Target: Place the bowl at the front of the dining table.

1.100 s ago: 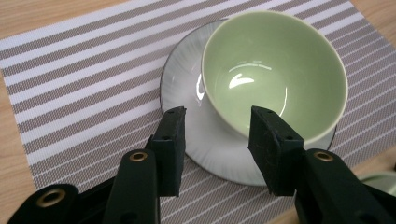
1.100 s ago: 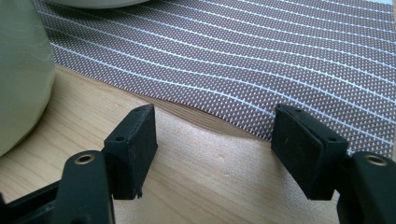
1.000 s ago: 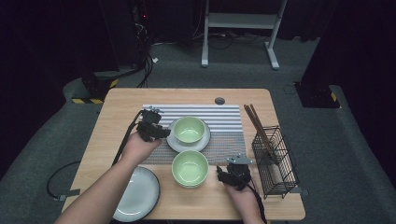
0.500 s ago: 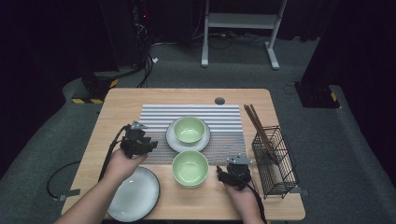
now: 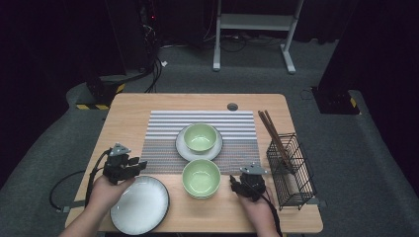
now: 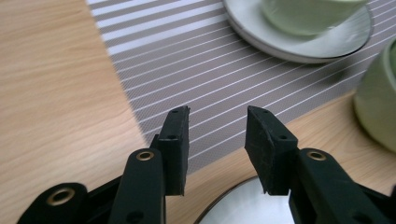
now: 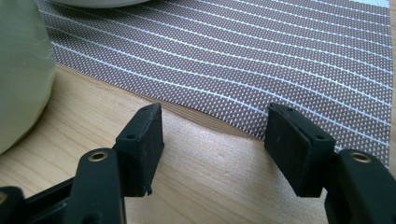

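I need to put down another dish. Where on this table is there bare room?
Free: the left strip of table beside the striped mat, and the mat's far corners. Crowded: the middle, with bowl on saucer, near bowl, grey plate, and wire basket.

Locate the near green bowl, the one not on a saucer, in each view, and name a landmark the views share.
High view: near green bowl, low centre, on bare wood just below the striped mat.
Left gripper view: its pale green side at the right edge.
Right gripper view: its side at the left edge.
Shared landmark: the striped mat's near edge, beside the bowl in every view.
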`<state>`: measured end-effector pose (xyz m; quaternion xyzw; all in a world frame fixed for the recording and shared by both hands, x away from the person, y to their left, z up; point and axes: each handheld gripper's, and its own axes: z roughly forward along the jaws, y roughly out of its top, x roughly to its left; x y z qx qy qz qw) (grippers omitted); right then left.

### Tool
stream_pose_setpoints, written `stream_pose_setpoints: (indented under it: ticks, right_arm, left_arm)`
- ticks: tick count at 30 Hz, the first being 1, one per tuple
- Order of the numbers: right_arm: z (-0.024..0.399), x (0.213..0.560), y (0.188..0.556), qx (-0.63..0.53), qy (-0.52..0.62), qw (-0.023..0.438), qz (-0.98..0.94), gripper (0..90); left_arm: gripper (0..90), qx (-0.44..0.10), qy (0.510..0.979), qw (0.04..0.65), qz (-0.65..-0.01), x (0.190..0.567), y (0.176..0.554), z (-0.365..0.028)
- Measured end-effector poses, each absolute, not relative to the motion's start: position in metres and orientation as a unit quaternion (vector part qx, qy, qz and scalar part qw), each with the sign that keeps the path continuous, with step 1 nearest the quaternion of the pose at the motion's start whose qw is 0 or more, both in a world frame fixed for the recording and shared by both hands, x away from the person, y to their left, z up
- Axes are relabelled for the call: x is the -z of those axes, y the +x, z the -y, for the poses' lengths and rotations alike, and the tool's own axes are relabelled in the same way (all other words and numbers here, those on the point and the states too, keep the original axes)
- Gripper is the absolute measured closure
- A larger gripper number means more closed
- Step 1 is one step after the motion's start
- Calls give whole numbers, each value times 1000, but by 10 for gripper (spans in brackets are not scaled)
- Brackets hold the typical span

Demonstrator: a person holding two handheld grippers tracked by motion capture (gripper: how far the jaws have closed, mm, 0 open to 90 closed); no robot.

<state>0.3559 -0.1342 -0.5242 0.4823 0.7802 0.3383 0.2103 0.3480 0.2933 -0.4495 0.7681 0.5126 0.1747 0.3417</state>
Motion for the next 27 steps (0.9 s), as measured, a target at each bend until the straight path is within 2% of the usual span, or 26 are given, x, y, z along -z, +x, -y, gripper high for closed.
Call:
stream_pose_setpoints:
  ticks: [12, 16, 19, 27]
  right_arm:
    - [133, 524, 354, -336, 477, 212, -784, 369]
    - [135, 523, 352, -345, 476, 215, -780, 436]
    - [139, 517, 351, -361, 480, 213, -771, 445]
    - [135, 494, 340, -384, 456, 253, -762, 441]
  left_arm:
    - [592, -196, 754, 322, -538, 475, 330, -348]
    - [591, -200, 746, 318, -549, 484, 327, -364]
    - [586, -201, 741, 315, -558, 492, 327, -373]
    - [585, -210, 735, 307, -568, 508, 328, -385]
